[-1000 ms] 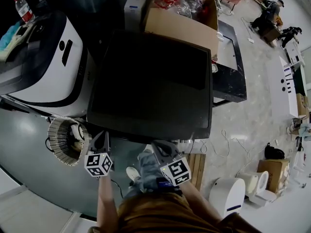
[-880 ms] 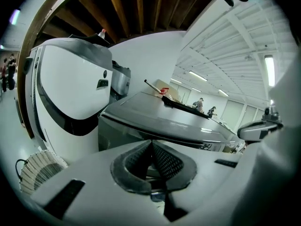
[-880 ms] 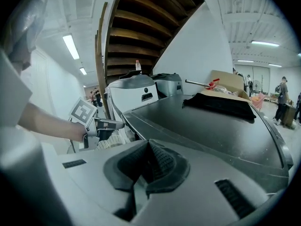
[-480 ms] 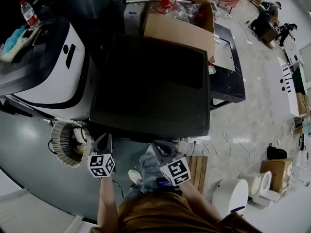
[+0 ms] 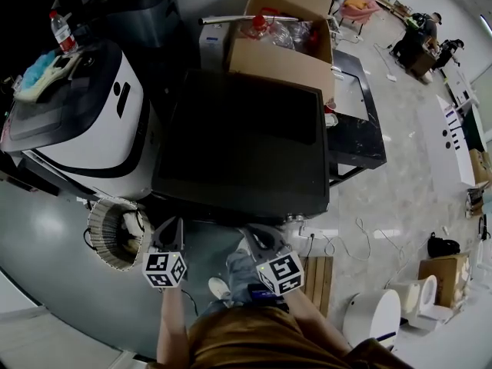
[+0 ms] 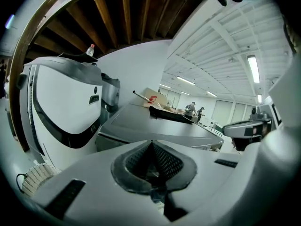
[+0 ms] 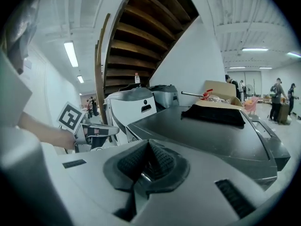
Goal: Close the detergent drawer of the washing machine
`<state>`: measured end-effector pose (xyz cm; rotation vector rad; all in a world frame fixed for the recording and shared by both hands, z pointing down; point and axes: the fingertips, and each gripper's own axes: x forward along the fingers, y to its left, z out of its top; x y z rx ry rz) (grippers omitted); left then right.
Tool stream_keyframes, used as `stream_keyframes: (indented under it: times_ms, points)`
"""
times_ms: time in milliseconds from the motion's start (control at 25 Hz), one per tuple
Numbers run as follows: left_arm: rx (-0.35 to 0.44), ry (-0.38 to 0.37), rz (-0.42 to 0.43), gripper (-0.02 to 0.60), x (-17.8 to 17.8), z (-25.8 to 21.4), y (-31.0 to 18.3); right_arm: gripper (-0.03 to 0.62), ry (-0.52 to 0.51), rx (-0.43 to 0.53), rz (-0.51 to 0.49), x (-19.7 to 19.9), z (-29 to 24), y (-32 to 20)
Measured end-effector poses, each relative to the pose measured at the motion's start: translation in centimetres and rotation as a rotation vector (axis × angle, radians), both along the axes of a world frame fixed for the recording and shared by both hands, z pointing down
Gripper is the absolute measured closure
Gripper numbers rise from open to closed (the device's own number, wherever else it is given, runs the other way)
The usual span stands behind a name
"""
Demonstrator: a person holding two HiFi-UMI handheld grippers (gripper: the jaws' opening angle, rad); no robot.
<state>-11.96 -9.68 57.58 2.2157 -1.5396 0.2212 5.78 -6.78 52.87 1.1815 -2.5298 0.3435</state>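
Observation:
The dark grey washing machine (image 5: 242,152) fills the middle of the head view, seen from above; its front face and detergent drawer are hidden from here. My left gripper (image 5: 171,226) and right gripper (image 5: 255,234) hover side by side just in front of its near edge, apart from it. Both are shut with nothing between the pads. The left gripper view looks over its closed pads (image 6: 151,161) onto the machine's top (image 6: 160,131). The right gripper view shows the same lid (image 7: 202,131) past its closed pads (image 7: 149,166), with the left gripper (image 7: 94,132) at its left.
A white machine (image 5: 84,121) stands to the left, with a bottle (image 5: 63,31) behind it. A wicker basket (image 5: 115,233) sits on the floor at front left. An open cardboard box (image 5: 284,44) is behind, and a black table (image 5: 357,121) to the right. Cables (image 5: 346,241) lie on the floor.
The head view has drawn back slightly, so the washing machine sits higher in the frame. Both grippers stay shut in front of its near edge, drifting a little lower.

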Motion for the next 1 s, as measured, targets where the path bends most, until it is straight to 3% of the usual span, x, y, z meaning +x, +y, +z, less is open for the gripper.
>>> stream_keyframes:
  times_ms: [200,400,1000]
  points:
    - [0.05,-0.001,0.016,0.557,0.3,-2.0,1.3,0.582,-0.127,0.031,0.064,0.3,-2.0,0.9]
    - [0.092,0.001,0.019,0.557,0.1,-3.9,2.5,0.582,-0.021,0.046,0.055,-0.5,-2.0,2.1]
    - [0.178,-0.001,-0.013,0.557,-1.3,-7.7,5.4,0.582,0.011,0.128,0.055,-1.5,-4.0,4.4]
